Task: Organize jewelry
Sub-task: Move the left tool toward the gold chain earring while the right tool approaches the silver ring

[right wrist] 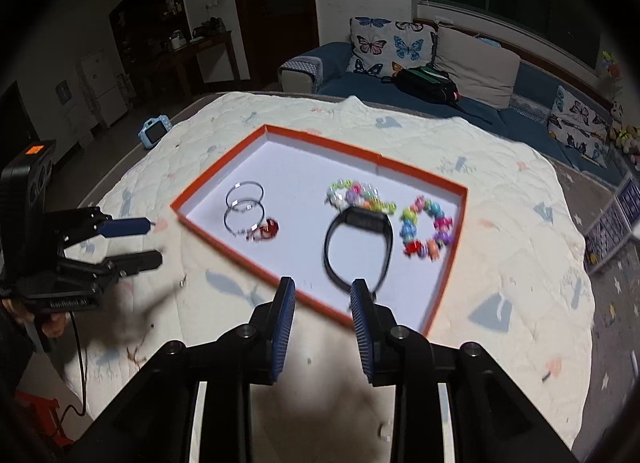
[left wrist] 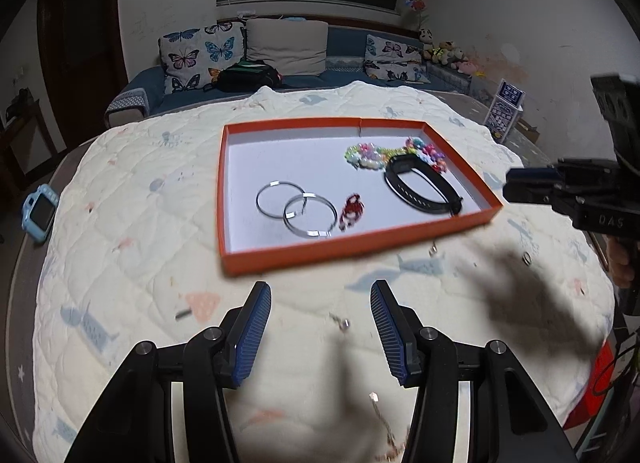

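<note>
The orange tray (left wrist: 352, 247) holds two silver hoops (left wrist: 296, 207), two bead bracelets (right wrist: 426, 227), one black band (right wrist: 358, 247) lying long axis near-to-far. Both the left gripper (left wrist: 320, 327) and the right gripper (right wrist: 322, 327) stand apart, empty.

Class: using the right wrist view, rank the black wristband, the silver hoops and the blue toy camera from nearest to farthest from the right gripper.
From the right gripper:
1. Black wristband, just beyond the fingertips, in the tray.
2. Silver hoops, tray's left part.
3. Blue toy camera, far left, off the quilt.
</note>
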{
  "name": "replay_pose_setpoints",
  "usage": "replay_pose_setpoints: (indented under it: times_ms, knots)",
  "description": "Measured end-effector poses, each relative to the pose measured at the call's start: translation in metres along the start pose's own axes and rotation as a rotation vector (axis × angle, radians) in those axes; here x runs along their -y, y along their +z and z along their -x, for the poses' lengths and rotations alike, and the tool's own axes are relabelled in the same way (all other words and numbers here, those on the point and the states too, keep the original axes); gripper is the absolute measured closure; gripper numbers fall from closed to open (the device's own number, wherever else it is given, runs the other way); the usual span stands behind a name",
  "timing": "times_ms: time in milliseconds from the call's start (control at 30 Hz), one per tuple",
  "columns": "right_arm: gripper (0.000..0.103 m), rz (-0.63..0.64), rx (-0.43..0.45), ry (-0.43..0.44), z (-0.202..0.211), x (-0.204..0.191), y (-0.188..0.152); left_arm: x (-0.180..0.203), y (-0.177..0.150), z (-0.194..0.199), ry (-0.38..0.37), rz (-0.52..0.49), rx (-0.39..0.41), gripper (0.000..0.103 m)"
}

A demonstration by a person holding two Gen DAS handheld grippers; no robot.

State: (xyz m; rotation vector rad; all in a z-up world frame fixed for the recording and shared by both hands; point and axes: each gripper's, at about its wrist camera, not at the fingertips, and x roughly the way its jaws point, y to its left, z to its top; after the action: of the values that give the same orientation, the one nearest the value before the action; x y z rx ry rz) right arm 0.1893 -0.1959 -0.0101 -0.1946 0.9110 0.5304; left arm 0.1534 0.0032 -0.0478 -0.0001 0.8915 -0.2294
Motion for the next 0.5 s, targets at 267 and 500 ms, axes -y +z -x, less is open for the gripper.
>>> replay_pose_setpoints:
  times_ms: [267,500]
  knots:
    - [0.071,-0.052,-0.051,-0.064,0.001,0.014,-0.051,0.019,-0.040,0.023,-0.063,-0.025,-0.035,0.047]
    - [0.071,-0.085,-0.048,-0.081,0.010,0.022,-0.076,0.039,-0.077,0.030,-0.105,-0.079,-0.072,0.048]
